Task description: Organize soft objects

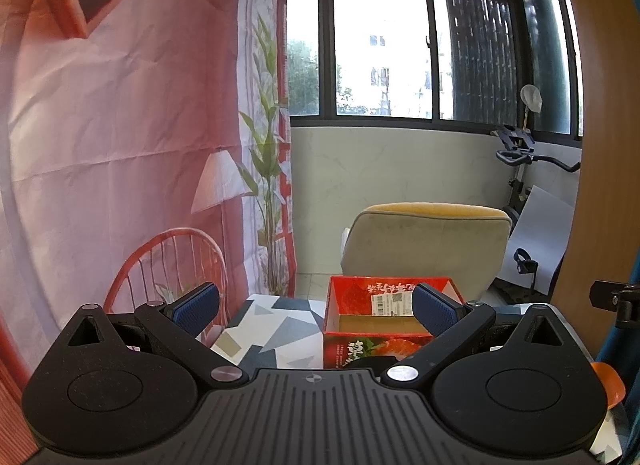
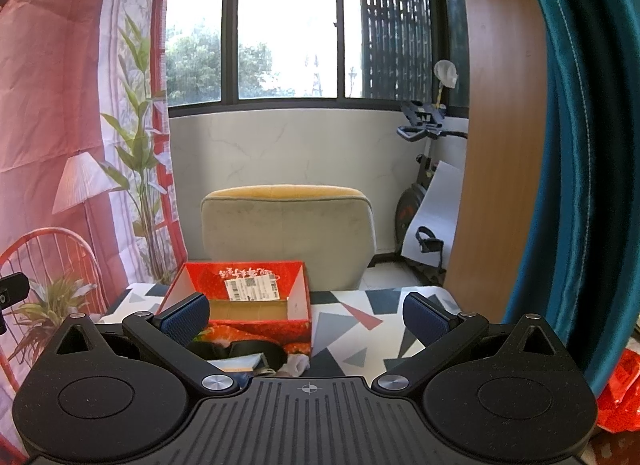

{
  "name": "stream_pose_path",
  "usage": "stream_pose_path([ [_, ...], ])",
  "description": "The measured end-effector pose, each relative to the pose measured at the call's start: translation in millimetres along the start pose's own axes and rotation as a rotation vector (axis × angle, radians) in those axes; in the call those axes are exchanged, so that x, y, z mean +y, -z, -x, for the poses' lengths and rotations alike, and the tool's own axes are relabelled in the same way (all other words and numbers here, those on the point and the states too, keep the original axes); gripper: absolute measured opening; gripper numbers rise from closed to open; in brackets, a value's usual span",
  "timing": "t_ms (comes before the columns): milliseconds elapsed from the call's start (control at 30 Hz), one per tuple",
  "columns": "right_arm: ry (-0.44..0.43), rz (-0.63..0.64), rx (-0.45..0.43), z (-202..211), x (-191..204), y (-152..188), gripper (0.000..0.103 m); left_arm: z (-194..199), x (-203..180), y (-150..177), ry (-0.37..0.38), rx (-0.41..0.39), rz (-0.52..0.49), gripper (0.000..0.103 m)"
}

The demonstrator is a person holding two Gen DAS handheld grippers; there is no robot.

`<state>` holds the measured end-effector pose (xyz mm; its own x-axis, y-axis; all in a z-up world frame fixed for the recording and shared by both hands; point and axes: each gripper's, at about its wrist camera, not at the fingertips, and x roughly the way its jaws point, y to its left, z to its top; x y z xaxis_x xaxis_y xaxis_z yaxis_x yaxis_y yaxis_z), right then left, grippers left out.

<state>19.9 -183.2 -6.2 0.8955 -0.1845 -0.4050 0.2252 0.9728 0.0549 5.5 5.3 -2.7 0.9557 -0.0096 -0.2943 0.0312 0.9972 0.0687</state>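
Note:
A red cardboard box (image 1: 352, 339) with strawberry print and a white label stands open on the patterned table (image 1: 276, 329); its brown inside looks bare. My left gripper (image 1: 316, 311) hangs open above the table's near side, nothing between its blue pads. In the right wrist view the same box (image 2: 256, 325) sits ahead and left. Just in front of it lie soft items: a black piece (image 2: 240, 350), a white piece (image 2: 298, 365) and something light blue (image 2: 236, 365), partly hidden by the gripper body. My right gripper (image 2: 306, 317) is open and holds nothing.
A beige and yellow armchair (image 1: 424, 245) stands behind the table. A pink printed backdrop (image 1: 120, 125) hangs at the left, a wooden panel (image 2: 500, 125) and a teal curtain (image 2: 580, 145) at the right. An exercise bike (image 2: 424, 193) stands by the window.

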Motion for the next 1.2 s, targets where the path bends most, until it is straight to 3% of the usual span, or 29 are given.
stream_pose_path([
  [267, -0.068, -0.011, -0.073, -19.7, -6.5, 20.7, 0.103, -29.7, 4.6, 15.7, -0.006, 0.064, -0.005, 0.103],
  [600, -0.050, -0.023, -0.002, -86.7, -0.2, 79.2, 0.103, -78.8, 21.2, 60.8, -0.001, 0.136, 0.008, 0.103],
  [767, -0.126, -0.040, 0.095, -120.7, 6.4, 110.1, 0.103, -107.6, 28.2, 86.5, 0.013, 0.204, 0.010, 0.103],
  [1200, -0.126, -0.050, 0.183, -172.7, -3.6, 176.2, 0.102, -149.6, 29.6, 143.3, 0.061, 0.315, 0.045, 0.100],
])
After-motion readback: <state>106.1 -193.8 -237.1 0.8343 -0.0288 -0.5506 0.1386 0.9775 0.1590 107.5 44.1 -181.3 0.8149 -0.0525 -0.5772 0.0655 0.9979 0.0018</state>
